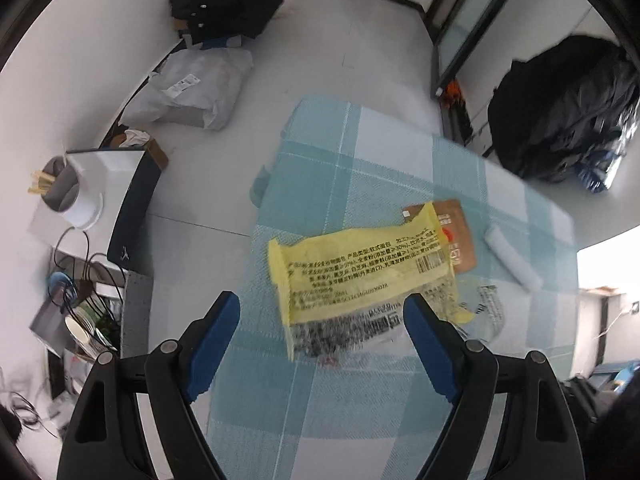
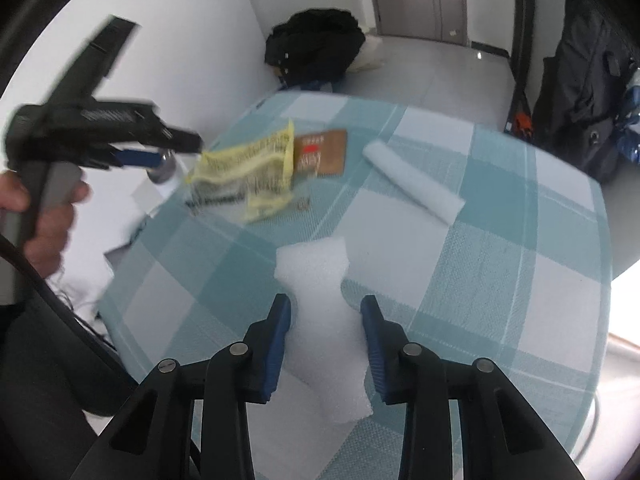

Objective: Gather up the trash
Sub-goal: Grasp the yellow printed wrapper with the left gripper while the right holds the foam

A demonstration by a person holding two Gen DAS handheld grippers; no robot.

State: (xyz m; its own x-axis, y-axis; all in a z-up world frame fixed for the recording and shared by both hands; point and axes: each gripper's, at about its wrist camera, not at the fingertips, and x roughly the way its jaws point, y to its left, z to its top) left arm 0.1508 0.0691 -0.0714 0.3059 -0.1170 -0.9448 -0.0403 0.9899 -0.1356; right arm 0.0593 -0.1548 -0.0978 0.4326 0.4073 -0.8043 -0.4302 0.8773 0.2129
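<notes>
Left gripper (image 1: 322, 312) spread wide, nothing held, yellow wrapper (image 1: 360, 268) lying just past its fingertips on our checked tablecloth (image 1: 320, 168). Brown packet (image 1: 458, 236) touches the wrapper's far right end, white roll (image 1: 512, 258) near it. Right gripper (image 2: 326, 308) parted around white foam piece (image 2: 320, 292), pads not touching it.

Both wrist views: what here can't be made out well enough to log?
- Yellow wrapper: lower print smeared by motion blur, left wrist view.
- Brown packet: partly covered by the yellow wrapper; label too small.
- Left gripper: blurred in the right wrist view.
- White foam piece: whether the right gripper touches it is unclear.
- No trash container visible.
</notes>
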